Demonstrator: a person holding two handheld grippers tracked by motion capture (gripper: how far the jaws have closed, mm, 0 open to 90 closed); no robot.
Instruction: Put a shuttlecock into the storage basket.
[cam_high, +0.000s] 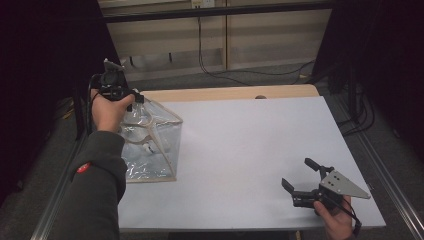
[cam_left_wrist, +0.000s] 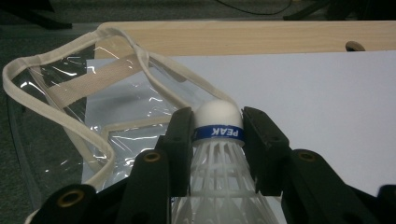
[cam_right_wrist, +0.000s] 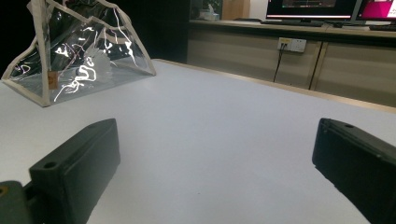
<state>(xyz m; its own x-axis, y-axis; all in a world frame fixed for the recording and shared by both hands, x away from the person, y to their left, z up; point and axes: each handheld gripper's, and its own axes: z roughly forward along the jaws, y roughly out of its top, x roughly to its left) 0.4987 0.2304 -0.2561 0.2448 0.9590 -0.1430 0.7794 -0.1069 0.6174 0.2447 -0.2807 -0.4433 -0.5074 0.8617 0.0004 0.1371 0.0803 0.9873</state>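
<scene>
The shuttlecock (cam_left_wrist: 218, 154) sits clamped between your left hand-held gripper (cam_left_wrist: 218, 140) jaws, above the clear bag (cam_high: 150, 145) at the bench (cam_high: 250, 145) left edge. Lower it straight into the opening. Your right hand-held gripper (cam_high: 298, 176) rests wide open, empty.

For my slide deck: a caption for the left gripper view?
Left hand-held gripper clamps a white shuttlecock above a clear bag.

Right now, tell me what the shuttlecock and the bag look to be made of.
Shuttlecock: white plastic lattice skirt, so likely nylon; smooth matte white cap, foam or cork under a coating, with a blue band reading PEAK.
Bag: clear glossy plastic film, probably vinyl, creased with bright glints; beige woven-looking fabric trim and straps.
</scene>
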